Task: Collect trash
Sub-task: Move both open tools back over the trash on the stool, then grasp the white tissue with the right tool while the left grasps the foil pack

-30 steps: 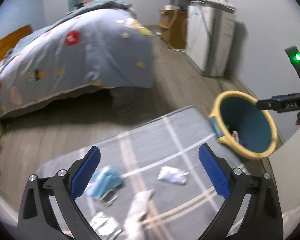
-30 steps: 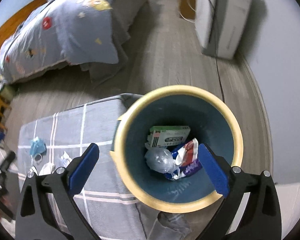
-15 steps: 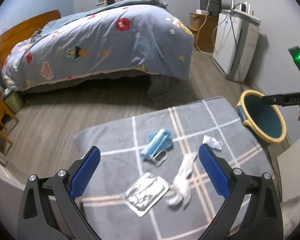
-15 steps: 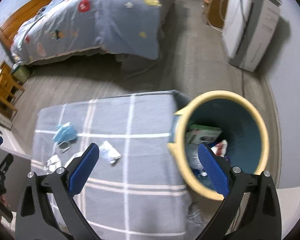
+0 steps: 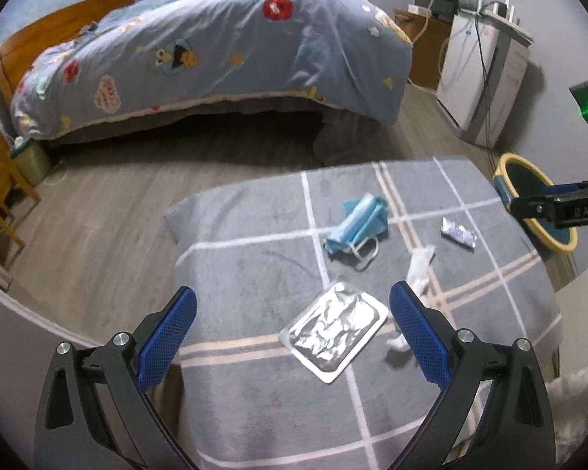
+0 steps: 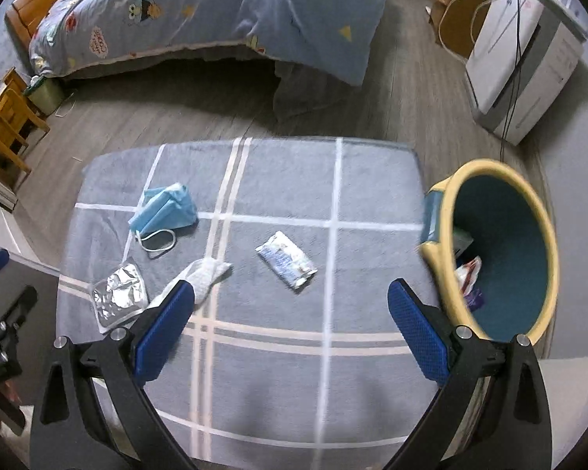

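A grey checked cloth [image 5: 254, 266] [image 6: 278, 356] covers a low table. On it lie a blue face mask [image 5: 358, 223] [image 6: 164, 211], a silver foil sheet [image 5: 333, 331] [image 6: 117, 297], a white crumpled tissue [image 5: 419, 270] [image 6: 205, 274] and a small white wrapper [image 5: 458, 234] [image 6: 286, 260]. A yellow-rimmed teal trash bin [image 5: 537, 203] [image 6: 501, 250] stands at the table's right edge with trash inside. My left gripper [image 5: 290, 337] is open and empty above the foil sheet. My right gripper [image 6: 290, 329] is open and empty above the cloth, left of the bin.
A bed with a blue patterned quilt [image 5: 215, 58] [image 6: 215, 11] stands across the wooden floor. A white appliance with cables [image 5: 482, 74] [image 6: 525, 62] stands by the right wall. Wooden furniture [image 5: 0, 196] [image 6: 8, 125] is at the far left.
Both grippers have pulled back and swung left from the bin toward the table. The right wrist view went from looking into the bin to the trash on the cloth. Both stayed open.
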Tool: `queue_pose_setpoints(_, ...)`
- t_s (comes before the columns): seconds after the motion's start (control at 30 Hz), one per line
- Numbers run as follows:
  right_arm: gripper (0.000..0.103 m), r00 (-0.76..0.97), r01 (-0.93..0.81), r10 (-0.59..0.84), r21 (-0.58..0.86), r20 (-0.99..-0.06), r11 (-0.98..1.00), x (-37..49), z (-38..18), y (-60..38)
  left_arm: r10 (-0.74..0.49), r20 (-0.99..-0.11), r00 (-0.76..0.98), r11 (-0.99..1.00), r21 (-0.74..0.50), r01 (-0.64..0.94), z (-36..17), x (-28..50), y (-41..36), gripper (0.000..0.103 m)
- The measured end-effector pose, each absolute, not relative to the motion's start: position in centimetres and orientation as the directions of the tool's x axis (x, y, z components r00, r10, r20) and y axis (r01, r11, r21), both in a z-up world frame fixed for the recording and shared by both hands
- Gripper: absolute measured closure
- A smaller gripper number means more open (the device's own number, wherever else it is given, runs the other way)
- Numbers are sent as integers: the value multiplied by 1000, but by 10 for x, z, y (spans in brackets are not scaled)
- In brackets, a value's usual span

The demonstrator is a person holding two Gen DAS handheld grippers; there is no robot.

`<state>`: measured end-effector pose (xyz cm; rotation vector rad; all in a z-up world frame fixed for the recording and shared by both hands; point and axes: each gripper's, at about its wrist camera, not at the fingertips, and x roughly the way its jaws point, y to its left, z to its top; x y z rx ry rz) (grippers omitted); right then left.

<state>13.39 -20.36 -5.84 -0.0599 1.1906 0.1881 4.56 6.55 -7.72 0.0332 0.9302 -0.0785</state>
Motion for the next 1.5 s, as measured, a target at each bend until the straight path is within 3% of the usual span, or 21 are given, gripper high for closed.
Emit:
queue_pose_setpoints(0.33,6,305,-158,86,39,-949,987,127,-98,-157,-83,-871,485,983,9,183,-129,49,66,5)
queue_pose_setpoints(0.6,7,250,-109,158,134,-955,985,133,-122,-144,-106,-896,432,969,6,249,-148,52,57,5)
queue_pose_setpoints(0.9,33,189,-109,186,168,-964,980,144,-148,-116,-101,-904,415,963,16,270,-159,55,53,5)
queue_pose_setpoints(1.0,52,167,-116,162,144,-973,983,147,-157,-111,-88,-912,401,956,36,292,-165,55,49,5)
queue_pose_setpoints(1.13,89,146,-118,153,136,-977,984,150,-163,-110,-92,-919,383,948,36,315,-174,58,43,5)
queue_pose_setpoints(1.23,94,166,-125,154,134,-974,983,152,-158,-112,-95,-924,370,944,34,328,-182,63,36,5)
queue_pose_setpoints(1.5,94,205,-125,169,146,-964,981,159,-144,-124,-112,-923,368,938,23,345,-190,75,24,5)
